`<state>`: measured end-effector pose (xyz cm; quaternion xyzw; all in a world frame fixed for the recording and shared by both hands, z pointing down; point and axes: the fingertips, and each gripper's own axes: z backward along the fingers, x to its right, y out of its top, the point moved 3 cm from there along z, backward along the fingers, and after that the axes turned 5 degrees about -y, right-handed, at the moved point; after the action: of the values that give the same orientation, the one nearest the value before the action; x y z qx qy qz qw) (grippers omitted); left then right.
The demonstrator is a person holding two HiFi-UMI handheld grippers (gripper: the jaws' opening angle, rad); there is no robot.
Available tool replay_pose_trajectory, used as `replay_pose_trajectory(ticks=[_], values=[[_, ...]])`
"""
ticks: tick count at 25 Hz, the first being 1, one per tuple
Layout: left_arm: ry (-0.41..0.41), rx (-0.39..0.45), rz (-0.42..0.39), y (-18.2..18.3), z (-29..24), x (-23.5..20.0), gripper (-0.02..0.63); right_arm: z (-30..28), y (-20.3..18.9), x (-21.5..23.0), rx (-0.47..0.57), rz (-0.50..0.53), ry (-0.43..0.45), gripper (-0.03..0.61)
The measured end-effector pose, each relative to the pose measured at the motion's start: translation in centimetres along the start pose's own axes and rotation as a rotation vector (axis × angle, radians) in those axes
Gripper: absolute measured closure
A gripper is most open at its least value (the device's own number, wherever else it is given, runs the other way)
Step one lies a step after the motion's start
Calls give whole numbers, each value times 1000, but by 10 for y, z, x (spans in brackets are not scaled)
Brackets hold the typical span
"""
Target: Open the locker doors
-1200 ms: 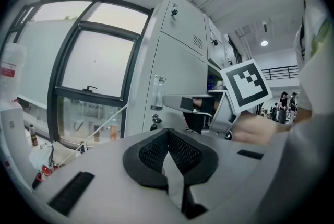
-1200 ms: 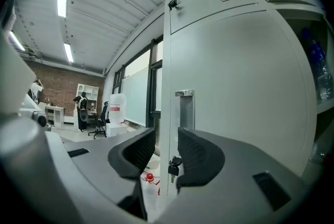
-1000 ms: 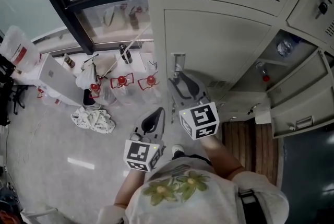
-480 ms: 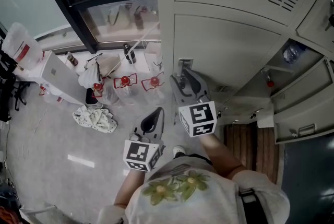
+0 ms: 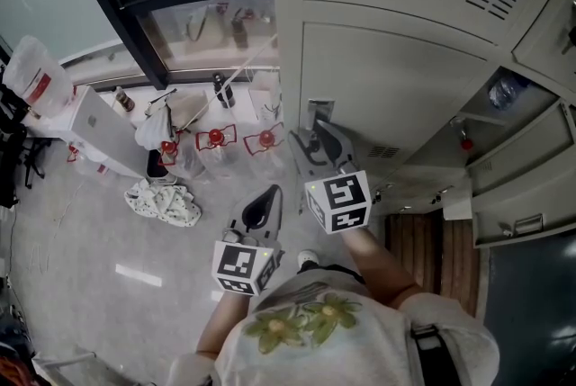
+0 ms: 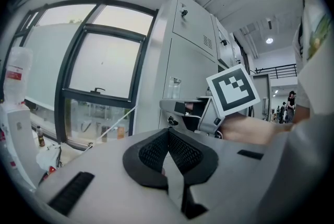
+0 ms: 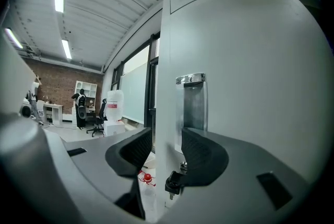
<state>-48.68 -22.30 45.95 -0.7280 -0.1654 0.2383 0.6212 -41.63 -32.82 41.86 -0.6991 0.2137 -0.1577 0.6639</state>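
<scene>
Locker door (image 5: 396, 78), in the end column of the beige bank, is standing shut in front of me, its pale face filling most of the right gripper view. Its recessed metal handle (image 7: 190, 105) is sitting by the door's left edge, with a small dark lock (image 7: 174, 182) just below it.

I am holding my right gripper (image 7: 166, 140) level at that edge. Its jaws are standing wide and have just been opening. The locker's corner is standing between them, one pad out past the side wall and the other in front of the handle, and neither is pressing. In the head view its marker cube (image 5: 337, 202) is facing up at me.

My left gripper (image 6: 168, 135) is hanging lower and to the left, clear of the lockers, its jaws pressed together on nothing.

To the right, other lockers (image 5: 517, 186) are standing open, and a bottle (image 5: 500, 91) is lying on a shelf inside one. At the left, a dark-framed window (image 5: 117, 6) is running down toward the floor (image 5: 81, 240), where a crumpled cloth (image 5: 164, 201) is lying near some red-capped things too small to identify.
</scene>
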Motion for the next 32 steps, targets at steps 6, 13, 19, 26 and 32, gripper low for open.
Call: replay_pose_trajectory(ticks=[6, 13, 19, 26, 32], values=[[0, 4, -1, 0, 4, 4, 586, 13, 0, -7, 17, 4, 7, 411], [-15, -2, 4, -5, 7, 16, 586, 29, -1, -15, 19, 11, 11, 411], [-29, -8, 3, -9, 10, 29, 586, 46, -2, -19, 18, 20, 8, 411], [-38, -6, 4, -12, 16, 43, 586, 66, -2, -25, 0, 28, 3, 411], [-40, -8, 5, -15, 22, 50, 586, 84, -2, -25, 13, 12, -49, 444]])
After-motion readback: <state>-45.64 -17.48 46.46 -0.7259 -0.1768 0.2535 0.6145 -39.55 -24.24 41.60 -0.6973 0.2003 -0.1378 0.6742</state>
